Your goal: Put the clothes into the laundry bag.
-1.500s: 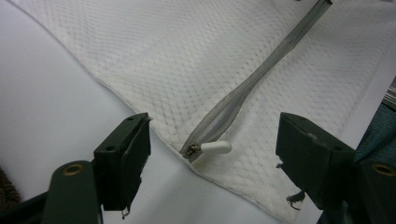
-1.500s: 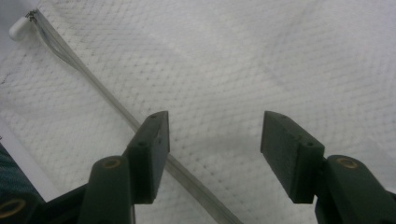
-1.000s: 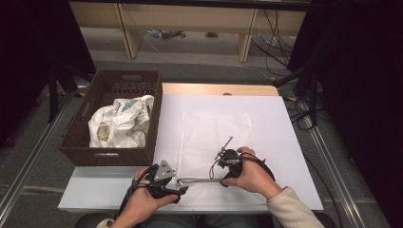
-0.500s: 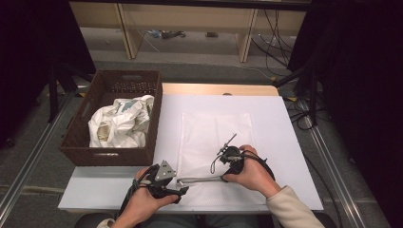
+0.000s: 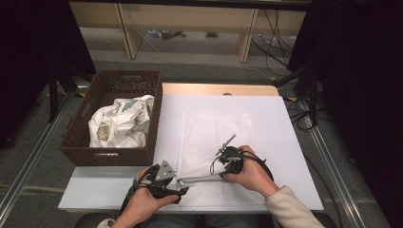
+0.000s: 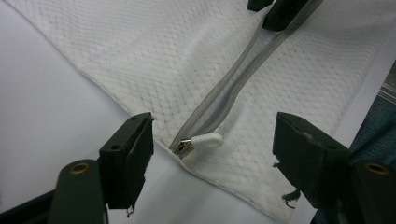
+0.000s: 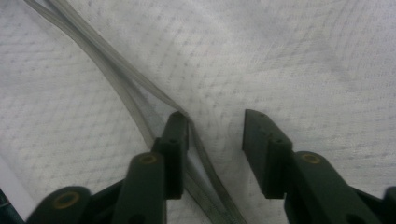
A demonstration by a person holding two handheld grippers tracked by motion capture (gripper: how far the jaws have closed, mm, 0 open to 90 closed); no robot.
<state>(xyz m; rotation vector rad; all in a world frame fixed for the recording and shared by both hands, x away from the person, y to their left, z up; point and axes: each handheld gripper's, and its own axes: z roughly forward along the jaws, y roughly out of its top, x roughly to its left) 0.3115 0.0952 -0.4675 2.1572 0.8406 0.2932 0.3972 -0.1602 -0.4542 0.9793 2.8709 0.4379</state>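
The white mesh laundry bag (image 5: 216, 142) lay flat on the white table (image 5: 285, 123), its long axis running away from the person, with the grey zipper (image 5: 199, 178) along its near short edge, running across between the two grippers. In the left gripper view the zipper (image 6: 243, 79) stretched as a long grey band from just ahead of the jaws, up and away to the right, toward the other gripper's dark tips at the top edge. Its slider, with the white pull tab (image 6: 205, 140), sat at the near end, between the two jaws and closer to the left one; the tab pointed to the right jaw, lying flat on the mesh (image 6: 154, 60). The left gripper (image 6: 212, 158) stood wide open, neither pad touching slider, tab or cloth. The right gripper (image 7: 215, 140) had just been closing its jaws partway, yet a clear gap remained. Its left jaw rested against the parted zipper tape (image 7: 121, 79), one grey edge running across that jaw's tip, and plain mesh lay between the pads; nothing looked pinched. Beyond the left gripper (image 5: 164, 183) the brown basket (image 5: 157, 123) held crumpled white bags (image 5: 121, 126).
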